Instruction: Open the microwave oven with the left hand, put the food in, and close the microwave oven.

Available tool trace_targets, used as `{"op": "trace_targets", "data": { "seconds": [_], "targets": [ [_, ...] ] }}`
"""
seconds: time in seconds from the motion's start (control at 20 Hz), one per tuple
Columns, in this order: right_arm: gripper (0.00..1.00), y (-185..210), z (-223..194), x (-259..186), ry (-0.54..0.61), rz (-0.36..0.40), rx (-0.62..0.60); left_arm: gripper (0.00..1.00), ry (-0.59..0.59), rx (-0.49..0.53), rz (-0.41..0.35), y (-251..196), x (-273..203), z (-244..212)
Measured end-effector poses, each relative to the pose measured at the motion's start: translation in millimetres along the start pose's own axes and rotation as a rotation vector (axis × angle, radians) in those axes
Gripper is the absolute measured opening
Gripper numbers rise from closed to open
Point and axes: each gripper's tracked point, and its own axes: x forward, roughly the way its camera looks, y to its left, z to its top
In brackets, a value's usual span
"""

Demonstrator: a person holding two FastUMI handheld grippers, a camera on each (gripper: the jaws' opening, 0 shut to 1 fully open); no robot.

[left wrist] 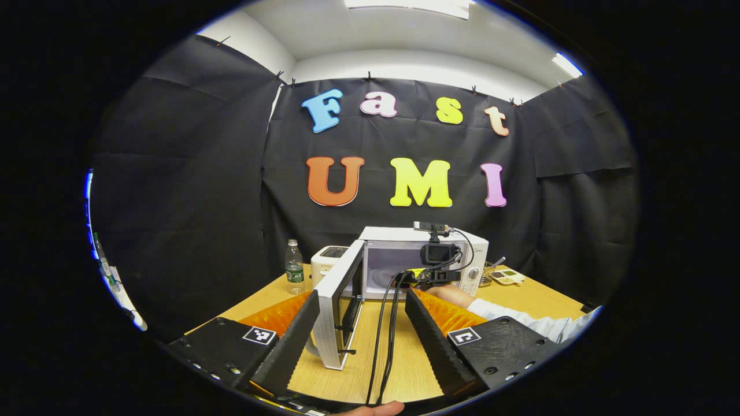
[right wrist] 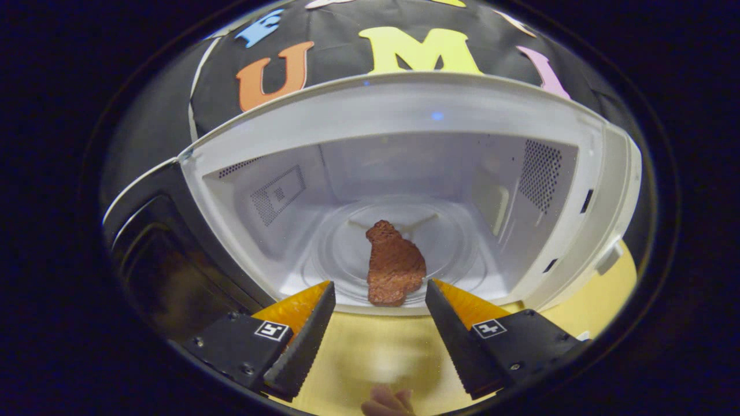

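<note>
The white microwave (left wrist: 462, 242) stands at the back of the wooden table, its door (left wrist: 338, 315) swung wide toward me. My left gripper (left wrist: 363, 293) is open; the door's free edge stands between its fingers, nearer the left one, with no finger pressing on it. My right gripper (left wrist: 436, 273), held by a hand in a white sleeve, hovers at the oven's mouth. In the right gripper view a brown piece of food (right wrist: 395, 266) lies on the glass turntable (right wrist: 462, 242) inside the cavity. The right gripper (right wrist: 380, 283) is open, its fingertips flanking the food's near end without touching.
A water bottle (left wrist: 294, 267) and a small white appliance (left wrist: 328, 258) stand left of the microwave. Small items (left wrist: 506, 276) lie to its right. Black cables (left wrist: 381, 341) trail from the right gripper across the table (left wrist: 532, 297). The dark inner door (right wrist: 156, 254) fills the right gripper's left side.
</note>
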Motion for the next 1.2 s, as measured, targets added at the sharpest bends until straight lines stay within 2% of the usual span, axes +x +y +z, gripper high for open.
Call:
{"op": "trace_targets", "data": {
  "seconds": [0.2, 0.45, 0.65, 0.8, 1.0, 1.05, 1.1, 1.2],
  "targets": [
    [0.99, -11.1, 13.9, -53.9, -0.063, 0.042, 0.014, 0.92, 0.007, 0.019, 0.022, 18.0, -2.7, 0.3],
    [1.00, -32.6, 18.0, -154.6, -0.175, 0.098, -0.021, 0.92, 0.021, 0.026, 0.072, 45.5, -2.2, 7.3],
    [0.99, -64.4, 7.6, -238.1, -0.271, 0.084, -0.029, 0.92, 0.003, -0.008, 0.126, 70.2, -8.9, 15.6],
    [0.99, -81.0, -4.6, -294.9, -0.310, 0.114, 0.026, 0.92, -0.010, -0.004, 0.174, 91.8, -17.1, 24.6],
    [0.99, -122.8, 2.7, -374.1, -0.395, 0.074, 0.029, 0.92, -0.050, 0.020, 0.211, 119.2, -21.6, 39.5],
    [0.99, -131.7, 8.7, -397.4, -0.432, 0.073, 0.026, 0.81, -0.052, 0.033, 0.222, 124.5, -18.4, 37.5],
    [0.99, -140.1, 13.6, -417.3, -0.461, 0.073, 0.028, 0.92, -0.045, 0.045, 0.222, 127.9, -16.0, 34.7],
    [0.99, -159.4, 23.1, -456.6, -0.518, 0.069, 0.031, 0.92, -0.031, 0.065, 0.213, 131.4, -9.3, 26.4]
  ]
}}
